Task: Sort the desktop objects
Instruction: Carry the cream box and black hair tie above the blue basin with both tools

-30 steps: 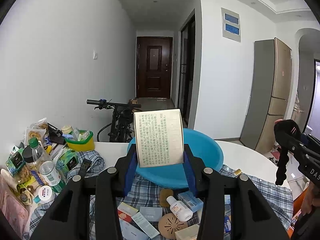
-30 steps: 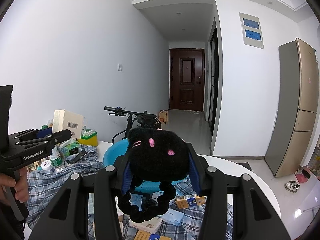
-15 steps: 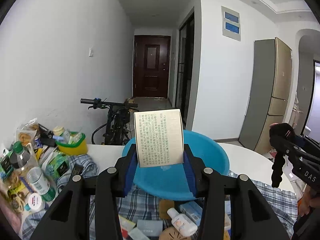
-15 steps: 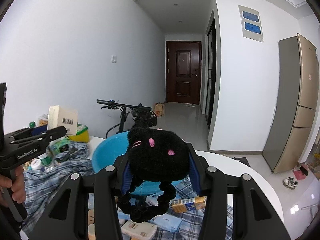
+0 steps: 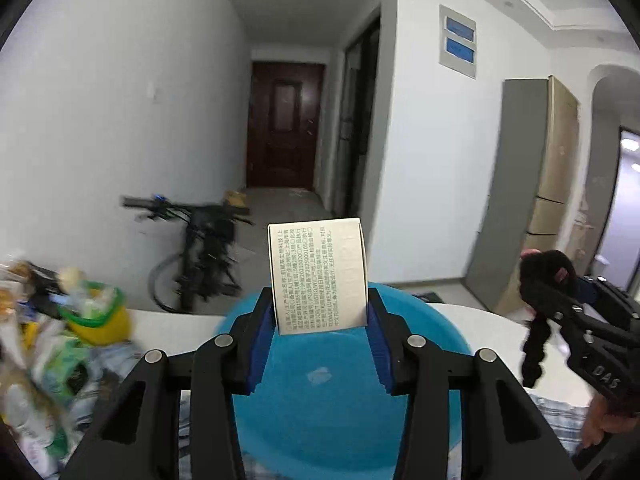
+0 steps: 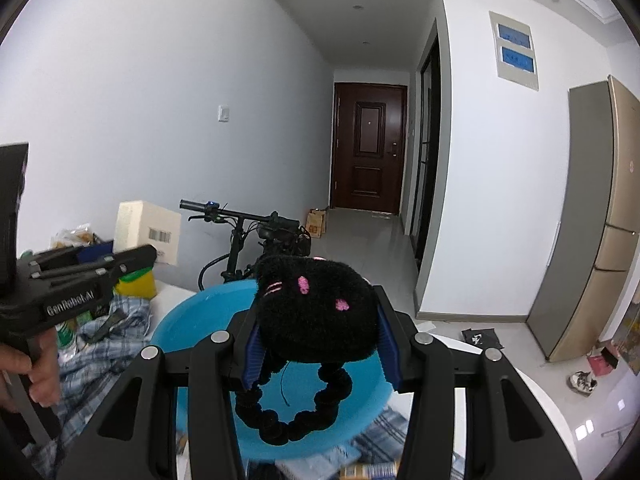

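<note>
The left hand-held gripper (image 5: pixel 320 316) clamps a printed box (image 5: pixel 318 276) above the blue basin (image 5: pixel 320 412) at frame centre. The right hand-held gripper (image 6: pixel 318 336) clamps a black plush toy (image 6: pixel 316 312) over the basin's near rim; bare white surface (image 6: pixel 540 416) lies lower right.

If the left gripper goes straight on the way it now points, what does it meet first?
Probably the blue basin: the left gripper, shut on the printed box, points slightly downward over it. Depth is unclear.

Matt cardboard box (image 5: pixel 319 276), fuzzy black plush toy (image 6: pixel 316 312), glossy blue plastic basin (image 5: pixel 320 408), checked cloth (image 6: pixel 104 344) underneath.
</note>
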The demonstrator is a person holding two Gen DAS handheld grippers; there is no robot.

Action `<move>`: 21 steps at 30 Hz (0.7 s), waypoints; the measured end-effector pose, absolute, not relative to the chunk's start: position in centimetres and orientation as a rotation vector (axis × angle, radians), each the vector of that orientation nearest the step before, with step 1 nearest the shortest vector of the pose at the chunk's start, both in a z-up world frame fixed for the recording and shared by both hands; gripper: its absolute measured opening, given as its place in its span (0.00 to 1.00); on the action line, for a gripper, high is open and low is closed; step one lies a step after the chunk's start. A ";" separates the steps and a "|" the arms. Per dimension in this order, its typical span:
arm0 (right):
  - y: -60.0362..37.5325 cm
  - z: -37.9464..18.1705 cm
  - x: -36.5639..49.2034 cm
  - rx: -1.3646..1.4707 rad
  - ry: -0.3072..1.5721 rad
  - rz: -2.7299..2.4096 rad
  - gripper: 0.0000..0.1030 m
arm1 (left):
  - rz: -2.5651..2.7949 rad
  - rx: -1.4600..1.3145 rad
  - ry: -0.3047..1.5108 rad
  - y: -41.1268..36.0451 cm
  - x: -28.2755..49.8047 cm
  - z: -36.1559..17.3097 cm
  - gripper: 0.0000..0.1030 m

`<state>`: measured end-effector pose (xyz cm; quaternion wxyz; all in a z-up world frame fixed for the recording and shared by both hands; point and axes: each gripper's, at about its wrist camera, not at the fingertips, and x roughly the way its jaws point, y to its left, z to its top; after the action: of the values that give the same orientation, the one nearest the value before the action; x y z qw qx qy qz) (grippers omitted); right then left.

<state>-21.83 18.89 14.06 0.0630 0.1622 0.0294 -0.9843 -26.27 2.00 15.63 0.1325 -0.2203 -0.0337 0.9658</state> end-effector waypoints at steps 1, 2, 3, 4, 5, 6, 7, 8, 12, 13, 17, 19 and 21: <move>18.8 14.0 -22.5 0.489 0.095 -2.985 0.44 | 2.798 -0.651 -0.108 2.0 -27.5 15.3 0.44; 18.7 14.0 -23.1 0.488 0.107 -2.989 0.44 | 2.804 -0.653 -0.104 2.0 -28.0 15.2 0.44; 18.5 14.0 -23.7 0.491 0.118 -2.988 0.44 | 2.814 -0.650 -0.101 2.1 -29.0 15.0 0.44; 18.4 13.9 -24.3 0.497 0.118 -2.988 0.44 | 2.815 -0.648 -0.104 2.0 -29.6 14.9 0.44; 18.5 13.9 -24.9 0.500 0.101 -2.990 0.44 | 2.816 -0.648 -0.110 2.0 -30.3 14.7 0.44; 18.7 13.8 -25.5 0.504 0.077 -2.986 0.44 | 2.822 -0.649 -0.113 2.0 -31.0 14.6 0.44; 18.7 13.7 -26.2 0.513 0.062 -2.981 0.44 | 2.828 -0.649 -0.116 2.0 -31.6 14.4 0.44; 18.8 13.6 -26.9 0.517 0.058 -2.981 0.44 | 2.826 -0.644 -0.132 1.9 -32.3 14.2 0.44; 18.5 13.3 -29.2 0.504 0.099 -2.993 0.44 | 2.844 -0.609 -0.117 1.9 -33.4 13.5 0.44; 18.5 13.3 -29.7 0.499 0.101 -2.991 0.44 | 2.852 -0.596 -0.113 1.8 -33.5 13.3 0.44; 18.9 13.6 -31.3 0.467 0.054 -2.995 0.44 | 2.857 -0.561 -0.115 1.9 -35.0 13.0 0.44; 19.0 13.7 -32.2 0.445 0.034 -3.005 0.44 | 2.865 -0.534 -0.104 2.0 -35.5 13.1 0.44; 19.0 13.7 -32.9 0.437 0.019 -3.001 0.44 | 2.869 -0.521 -0.105 2.1 -36.0 13.1 0.44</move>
<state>-32.88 19.03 13.66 0.0542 0.1439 0.0062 -0.9881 -36.00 2.06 13.12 0.1116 -0.1774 -0.0359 0.9771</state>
